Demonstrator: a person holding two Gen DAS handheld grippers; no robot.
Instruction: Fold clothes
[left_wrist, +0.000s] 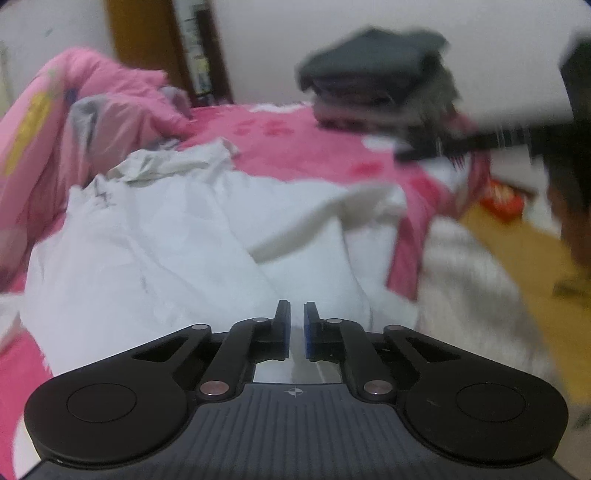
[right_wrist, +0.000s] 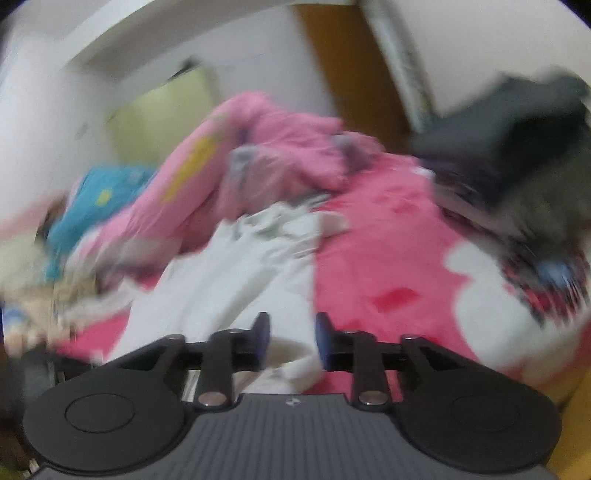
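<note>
A crumpled white garment (left_wrist: 177, 236) lies on a pink bedspread (left_wrist: 306, 147). My left gripper (left_wrist: 297, 325) sits low over its near end. The blue-padded fingers are almost together, with white cloth bunched up between them. In the right wrist view, which is blurred by motion, the same white garment (right_wrist: 236, 273) runs away from my right gripper (right_wrist: 291, 336). That gripper stands open, and a white hem or cuff (right_wrist: 295, 363) lies between its fingers, neither finger closed on it.
Folded dark clothes (left_wrist: 369, 74) are stacked at the far right of the bed (right_wrist: 517, 140). A pink quilt (left_wrist: 92, 122) is heaped at the left. A dark blurred shape (left_wrist: 480, 142) reaches in from the right. Yellow floor (left_wrist: 535, 295) lies past the bed's right edge.
</note>
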